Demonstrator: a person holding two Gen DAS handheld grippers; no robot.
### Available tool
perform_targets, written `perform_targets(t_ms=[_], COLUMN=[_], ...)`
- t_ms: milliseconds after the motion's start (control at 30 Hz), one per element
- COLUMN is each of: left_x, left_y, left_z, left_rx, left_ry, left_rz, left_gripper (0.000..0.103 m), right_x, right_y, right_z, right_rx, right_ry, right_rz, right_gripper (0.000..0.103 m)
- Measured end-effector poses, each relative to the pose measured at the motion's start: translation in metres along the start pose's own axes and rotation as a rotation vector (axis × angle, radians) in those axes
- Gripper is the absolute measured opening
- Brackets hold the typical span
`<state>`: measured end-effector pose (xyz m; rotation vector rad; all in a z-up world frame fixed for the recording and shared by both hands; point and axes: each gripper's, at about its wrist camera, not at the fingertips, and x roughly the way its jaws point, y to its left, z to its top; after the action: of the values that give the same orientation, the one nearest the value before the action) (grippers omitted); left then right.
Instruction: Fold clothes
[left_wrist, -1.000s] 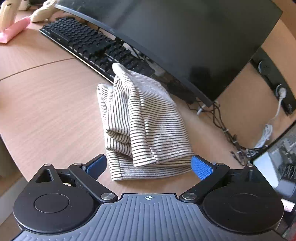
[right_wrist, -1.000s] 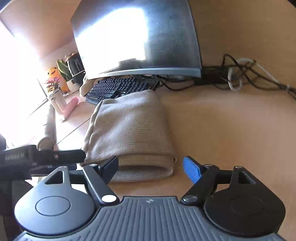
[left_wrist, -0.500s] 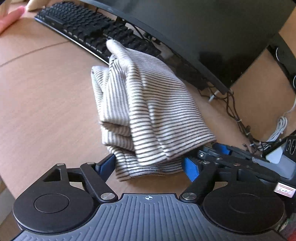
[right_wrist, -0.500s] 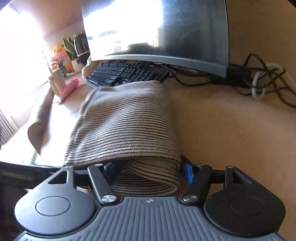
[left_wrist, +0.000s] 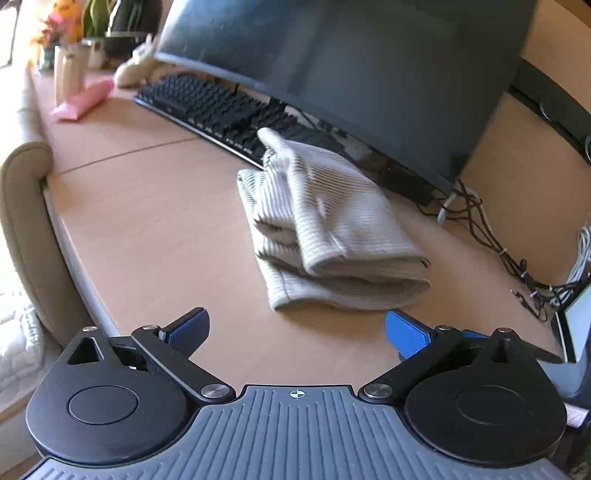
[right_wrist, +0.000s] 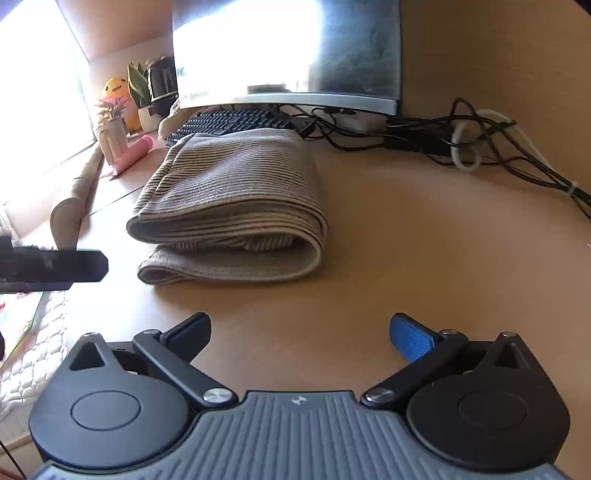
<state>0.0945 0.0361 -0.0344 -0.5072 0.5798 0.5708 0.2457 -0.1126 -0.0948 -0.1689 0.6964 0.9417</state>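
A striped beige-and-dark garment (left_wrist: 325, 232) lies folded in a thick stack on the wooden desk (left_wrist: 147, 221), its far end resting on the keyboard. It also shows in the right wrist view (right_wrist: 232, 206). My left gripper (left_wrist: 297, 328) is open and empty, a short way back from the garment's near edge. My right gripper (right_wrist: 300, 332) is open and empty, set back from the garment's folded edge. Part of the left gripper (right_wrist: 51, 264) shows at the left of the right wrist view.
A black keyboard (left_wrist: 221, 110) and a large monitor (left_wrist: 369, 74) stand behind the garment. Tangled cables (right_wrist: 480, 144) lie at the back right. A pink item (left_wrist: 85, 99), a cup and plants sit at the far left. A padded chair arm (left_wrist: 22, 206) borders the desk's left edge.
Both grippers have pulled back from the garment and stand wide open. Half a second ago each had its fingers around the garment's near edge. The garment now lies let go on the desk.
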Motion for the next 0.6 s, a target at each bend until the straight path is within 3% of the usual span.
perform_targets(t_ms=[133, 300, 433, 600], left_x=[-0.008, -0.006, -0.007, -0.004], left_y=[-0.012, -0.026, -0.030, -0.037], left_z=[-0.035, -0.050, -0.051, -0.061], left_rx=[0.006, 0.045, -0.008, 0.004], left_ry=[0.000, -0.022, -0.040, -0.012], left_rz=[0.026, 0.088, 0.100, 0.153], left_gripper=[0.103, 0.103, 0.103, 0.103], right_x=[-0.019, -0.035, -0.036, -0.042], right_y=[-0.002, 0.003, -0.014, -0.034], right_z=[-0.014, -0.027, -0.025, -0.026], right_rx=[-0.022, -0.188, -0.119, -0.048], right_ry=[-0.071, -0.129, -0.116, -0.131], right_rz=[-0.027, -0.025, -0.011, -0.075], right_gripper=[0.103, 0.103, 0.103, 0.103])
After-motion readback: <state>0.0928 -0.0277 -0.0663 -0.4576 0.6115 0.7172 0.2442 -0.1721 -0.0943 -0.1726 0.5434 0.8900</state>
